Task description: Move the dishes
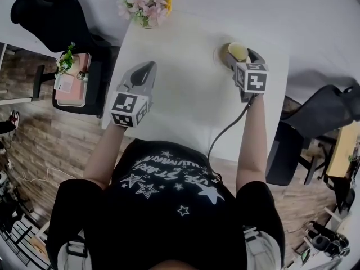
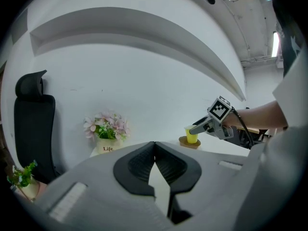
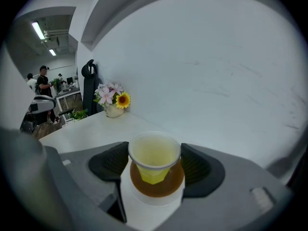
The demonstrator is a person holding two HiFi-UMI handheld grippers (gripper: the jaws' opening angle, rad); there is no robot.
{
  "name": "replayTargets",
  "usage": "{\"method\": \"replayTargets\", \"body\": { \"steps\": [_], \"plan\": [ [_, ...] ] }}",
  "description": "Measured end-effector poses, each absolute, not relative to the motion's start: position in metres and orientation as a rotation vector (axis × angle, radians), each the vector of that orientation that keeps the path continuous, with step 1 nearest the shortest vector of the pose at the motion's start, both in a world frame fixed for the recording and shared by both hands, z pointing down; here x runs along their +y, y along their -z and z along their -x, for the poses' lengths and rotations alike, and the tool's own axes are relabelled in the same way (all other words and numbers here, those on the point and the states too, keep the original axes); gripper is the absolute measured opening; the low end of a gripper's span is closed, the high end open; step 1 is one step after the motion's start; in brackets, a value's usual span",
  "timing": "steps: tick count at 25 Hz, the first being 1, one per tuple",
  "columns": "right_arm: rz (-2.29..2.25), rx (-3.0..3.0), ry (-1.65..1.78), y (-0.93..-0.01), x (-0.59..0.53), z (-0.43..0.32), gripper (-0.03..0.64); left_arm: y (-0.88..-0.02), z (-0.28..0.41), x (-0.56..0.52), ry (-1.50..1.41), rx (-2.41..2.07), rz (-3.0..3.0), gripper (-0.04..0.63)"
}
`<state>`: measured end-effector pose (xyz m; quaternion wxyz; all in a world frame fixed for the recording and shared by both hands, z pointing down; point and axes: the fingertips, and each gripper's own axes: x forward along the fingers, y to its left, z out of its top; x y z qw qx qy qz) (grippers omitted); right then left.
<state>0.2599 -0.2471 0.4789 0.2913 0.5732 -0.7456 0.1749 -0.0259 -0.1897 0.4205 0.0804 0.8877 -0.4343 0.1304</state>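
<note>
Shirt: you are wearing a black short-sleeved tee (image 1: 169, 207) printed with white stars and white lettering.
Left gripper (image 1: 147, 66): it is showing a grey shell and black ribbed pads (image 2: 137, 165).
Right gripper (image 1: 241, 55): it is showing the same grey shell.
Marker cubes (image 1: 129, 108): each is displaying black squares on white.
Cable (image 1: 225, 131): a dark lead is hanging off the right gripper.

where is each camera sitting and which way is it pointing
Head view: on the person's head, facing steeply down at the table; shows torso, both arms, left gripper, right gripper.
Left gripper view: on the left gripper, facing across the table toward the wall; shows its own shut fingers.
Right gripper view: on the right gripper, facing the wall; shows its fingers around the cup.
Shared: flowers and cup appear in all three.
</note>
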Motion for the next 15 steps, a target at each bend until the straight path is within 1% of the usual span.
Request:
{"method": "replayTargets", "body": {
  "steps": [7, 15],
  "plan": [
    [-1.569, -2.055, -0.446, -0.45, -0.276, -0.237, 0.344, -0.413, 0.045, -0.204, -0.353, -1.311, -2.659, 0.011],
    [-1.549, -2.074, -0.469, -0.461, -0.319, -0.201, 0.344, -0.419, 0.066, -0.226, -0.344, -1.324, -2.632, 0.011]
  ]
}}
